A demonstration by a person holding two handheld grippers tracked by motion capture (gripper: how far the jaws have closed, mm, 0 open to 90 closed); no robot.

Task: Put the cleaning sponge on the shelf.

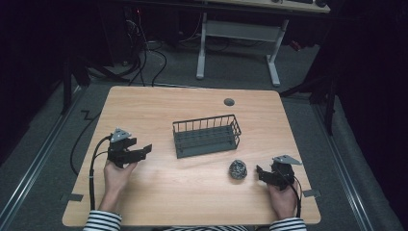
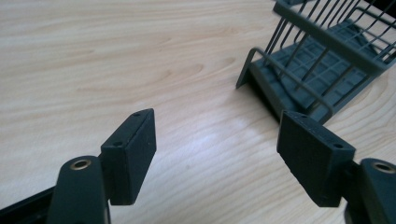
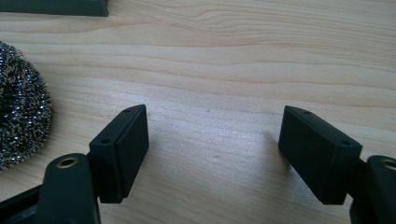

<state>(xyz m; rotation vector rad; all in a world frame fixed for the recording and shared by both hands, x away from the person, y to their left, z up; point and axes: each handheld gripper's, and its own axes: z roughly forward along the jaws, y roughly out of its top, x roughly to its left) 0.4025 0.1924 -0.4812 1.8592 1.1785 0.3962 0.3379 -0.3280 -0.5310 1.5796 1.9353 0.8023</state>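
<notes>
A person at a wooden table [image 1: 159,192] holds two grippers low over the top, both with jaws spread wide and nothing between them; the right gripper [image 3: 212,140] sits just beside a steel-wool scourer [image 1: 237,169], which lies loose on the bare wood in front of the wire basket [image 1: 207,135] at the table's centre; the left gripper [image 2: 215,140] points toward the basket's near corner but is apart from it. The likely risks: the scourer is off to the side of the right jaws, so closing now would catch air or only nick its edge and roll it away; springy wool may slip a shallow pinch; a low carry could snag strands on the basket's wire rim.
</notes>
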